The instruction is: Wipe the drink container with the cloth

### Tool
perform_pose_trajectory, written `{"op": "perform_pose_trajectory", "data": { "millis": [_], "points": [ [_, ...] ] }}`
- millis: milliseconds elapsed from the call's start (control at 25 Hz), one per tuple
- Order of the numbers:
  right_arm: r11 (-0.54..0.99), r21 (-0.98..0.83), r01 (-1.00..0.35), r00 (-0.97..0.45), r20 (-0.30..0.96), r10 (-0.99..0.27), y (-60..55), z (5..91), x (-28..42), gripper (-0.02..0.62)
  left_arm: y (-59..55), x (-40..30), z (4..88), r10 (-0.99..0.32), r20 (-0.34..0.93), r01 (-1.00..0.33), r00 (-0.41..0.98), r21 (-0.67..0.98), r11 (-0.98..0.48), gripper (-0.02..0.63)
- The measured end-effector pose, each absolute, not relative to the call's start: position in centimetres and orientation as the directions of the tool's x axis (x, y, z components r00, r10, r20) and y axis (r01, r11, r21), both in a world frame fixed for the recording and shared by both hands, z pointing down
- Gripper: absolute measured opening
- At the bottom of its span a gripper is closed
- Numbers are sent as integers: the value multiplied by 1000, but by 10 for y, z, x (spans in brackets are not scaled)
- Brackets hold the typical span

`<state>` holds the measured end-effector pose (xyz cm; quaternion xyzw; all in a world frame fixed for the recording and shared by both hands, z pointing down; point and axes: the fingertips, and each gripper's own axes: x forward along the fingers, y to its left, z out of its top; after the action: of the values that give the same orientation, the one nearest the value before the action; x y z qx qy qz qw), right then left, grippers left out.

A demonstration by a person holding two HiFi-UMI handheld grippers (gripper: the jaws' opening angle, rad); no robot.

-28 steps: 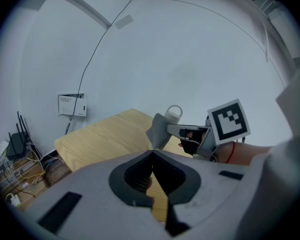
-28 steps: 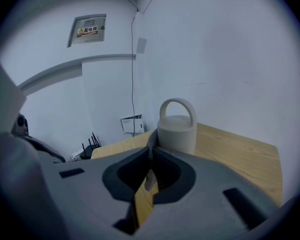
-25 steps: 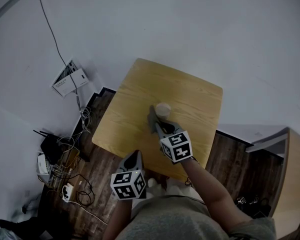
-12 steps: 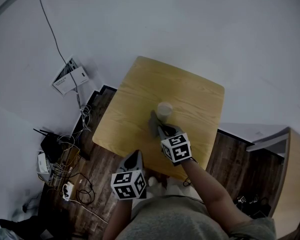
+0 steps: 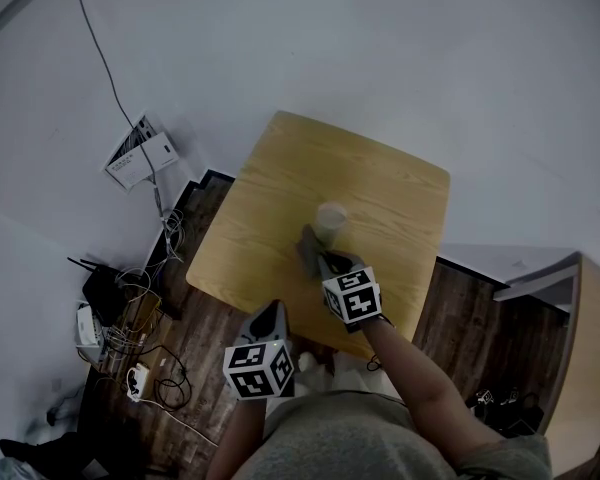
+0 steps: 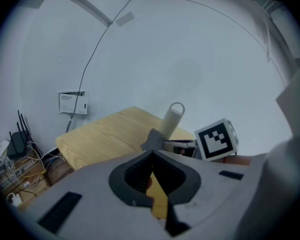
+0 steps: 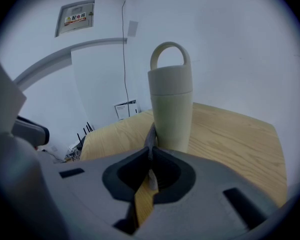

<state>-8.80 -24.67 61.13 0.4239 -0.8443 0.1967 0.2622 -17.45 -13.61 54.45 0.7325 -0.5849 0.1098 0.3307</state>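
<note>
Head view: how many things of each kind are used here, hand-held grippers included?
Drink container: 1
Cloth: 1
Hand-held grippers: 2 (left hand-held gripper, right hand-held gripper)
Total: 4

Table [image 5: 270,223] bare and open all round (both sides, far edge), flask [image 5: 330,220] and right tongs [image 5: 315,252] mid-table

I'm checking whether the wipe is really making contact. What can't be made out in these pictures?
- Whether the cloth touches the drink container: it shows edge-on in the right gripper view and is too small in the head view.
- The container's foot: covered by the body of the right gripper in that gripper's own view.
- Print on the wall panel: too small in the head view.
</note>
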Motion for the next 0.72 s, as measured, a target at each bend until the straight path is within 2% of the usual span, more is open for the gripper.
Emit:
{"op": "perform_pose_trajectory", "data": {
  "millis": [720],
  "points": [
    [591, -122, -797, -571, 470, -673, -169, 537, -77, 8, -110, -166, 527, -800, 508, -927, 319, 345, -150, 2]
  ]
}}
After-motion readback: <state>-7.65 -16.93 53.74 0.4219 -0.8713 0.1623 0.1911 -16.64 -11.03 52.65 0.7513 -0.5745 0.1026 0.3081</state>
